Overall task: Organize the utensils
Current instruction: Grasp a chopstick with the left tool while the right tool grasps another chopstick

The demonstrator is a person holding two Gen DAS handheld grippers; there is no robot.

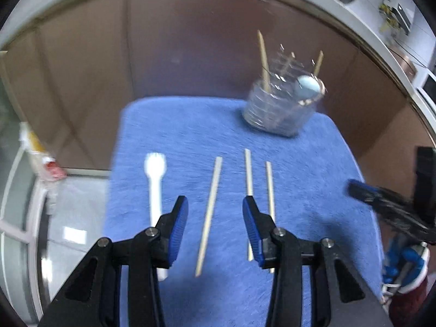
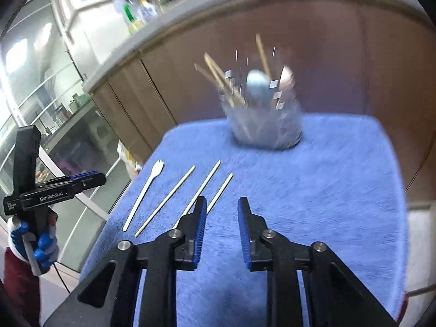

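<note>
A clear plastic holder stands at the far side of the blue mat; several chopsticks and a light blue spoon stick out of it. On the mat lie a white plastic fork and three chopsticks. My left gripper is open and empty, hovering above the left chopstick. My right gripper is open and empty, just right of the rightmost chopstick.
Brown cabinet doors stand behind the mat under a pale counter. Glass panels lie to the left. Bottles stand on the counter. The right gripper shows at the mat's right edge, the left gripper at its left.
</note>
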